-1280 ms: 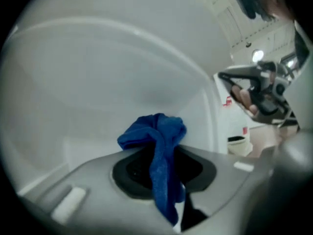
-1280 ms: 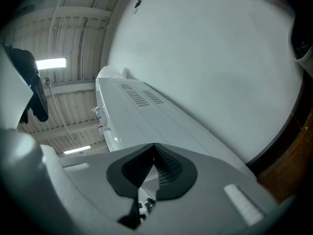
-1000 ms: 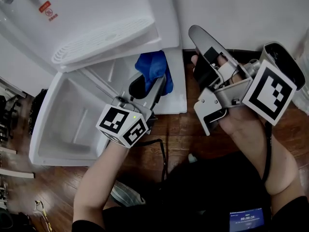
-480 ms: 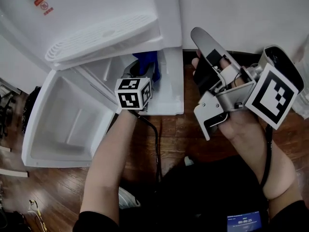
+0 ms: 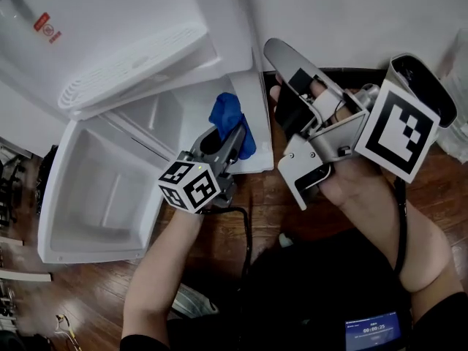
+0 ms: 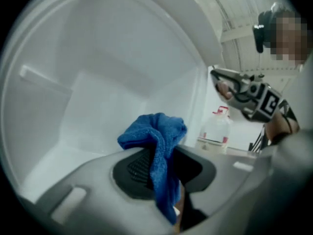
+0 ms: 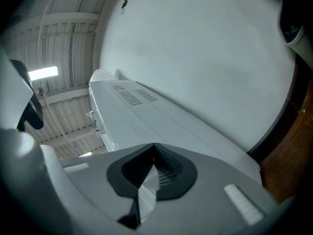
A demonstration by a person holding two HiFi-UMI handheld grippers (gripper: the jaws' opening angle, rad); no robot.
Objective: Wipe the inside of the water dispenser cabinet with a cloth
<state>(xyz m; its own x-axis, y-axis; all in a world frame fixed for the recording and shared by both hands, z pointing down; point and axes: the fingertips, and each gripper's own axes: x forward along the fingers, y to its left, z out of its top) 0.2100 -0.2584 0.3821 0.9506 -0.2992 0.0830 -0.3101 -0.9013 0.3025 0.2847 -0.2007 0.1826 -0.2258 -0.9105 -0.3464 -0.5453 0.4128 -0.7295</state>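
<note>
The white water dispenser (image 5: 139, 20) stands with its lower cabinet (image 5: 172, 115) open. My left gripper (image 5: 232, 134) is shut on a blue cloth (image 5: 228, 115) at the cabinet's mouth, near the right side wall. In the left gripper view the cloth (image 6: 155, 141) is bunched over the shut jaws of the left gripper (image 6: 164, 153), with the white cabinet back wall (image 6: 102, 82) behind it. My right gripper (image 5: 273, 50) is held up at the right, away from the cabinet, shut and empty. In the right gripper view the right gripper (image 7: 153, 147) points along the dispenser's side panel (image 7: 161, 119).
The cabinet door (image 5: 95, 196) swings open to the left over the wooden floor (image 5: 292, 210). The drip grille (image 5: 131, 68) juts out above the opening. A black cable (image 5: 245, 232) trails from the left gripper. A clear water jug (image 6: 215, 131) stands beside the dispenser.
The left gripper pushed the cloth deeper into the cabinet, then came back down and out toward the opening, rolling as it went. The right gripper stayed put.
</note>
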